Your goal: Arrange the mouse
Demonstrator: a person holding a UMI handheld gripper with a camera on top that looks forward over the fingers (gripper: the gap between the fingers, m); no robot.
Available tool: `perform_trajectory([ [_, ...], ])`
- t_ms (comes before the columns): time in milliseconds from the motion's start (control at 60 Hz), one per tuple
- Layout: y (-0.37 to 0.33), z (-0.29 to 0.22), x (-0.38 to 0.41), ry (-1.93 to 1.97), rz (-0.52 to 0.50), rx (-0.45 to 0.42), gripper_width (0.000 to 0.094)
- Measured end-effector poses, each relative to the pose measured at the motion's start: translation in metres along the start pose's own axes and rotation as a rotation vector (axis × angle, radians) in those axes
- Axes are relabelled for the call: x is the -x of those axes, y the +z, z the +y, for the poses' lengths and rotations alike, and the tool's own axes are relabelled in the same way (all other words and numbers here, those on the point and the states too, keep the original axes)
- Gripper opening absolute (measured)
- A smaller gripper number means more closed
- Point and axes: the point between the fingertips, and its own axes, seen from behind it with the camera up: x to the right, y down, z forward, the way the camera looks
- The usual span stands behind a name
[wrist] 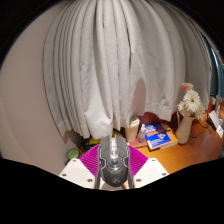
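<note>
White curtains (105, 65) fill the frame. At bottom centre, the gripper (113, 166) clamps its pink pads on a grey mouse (115, 168), lifted, probably for placing. Lower right: desk (190, 152), blue box (158, 136), flower vase (186, 118).

The mouse (115, 160) sits between the fingers (93, 158). Beyond hangs a curtain (110, 65); right, a vase (185, 126) stands on the desk (195, 150).

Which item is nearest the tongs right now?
The mouse, gripped between the tongs; the blue box and flower vase sit farther away.
</note>
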Motion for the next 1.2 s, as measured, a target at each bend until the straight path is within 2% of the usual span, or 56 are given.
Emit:
perform_trajectory([
  [183, 0.044, 0.128, 0.066, -0.063, -0.018, 0.196, 0.0378],
  [333, 0.065, 0.233, 0.074, -0.131, 0.014, 0.35, 0.0377],
  [517, 0.068, 0.305, 0.06, -0.145, 0.052, 0.449, 0.0379],
  [600, 0.07, 0.305, 0.059, -0.134, 0.063, 0.43, 0.0399],
  [750, 0.072, 0.308, 0.06, -0.119, 0.057, 0.469, 0.0522],
  [833, 0.067, 0.3, 0.057, -0.112, 0.047, 0.485, 0.0775],
  [867, 0.064, 0.289, 0.057, -0.108, 0.035, 0.465, 0.0825],
  [1083, 0.025, 0.189, 0.03, -0.079, -0.024, 0.318, 0.0839],
  [1200, -0.01, 0.135, -0.008, -0.06, -0.011, 0.231, 0.084],
])
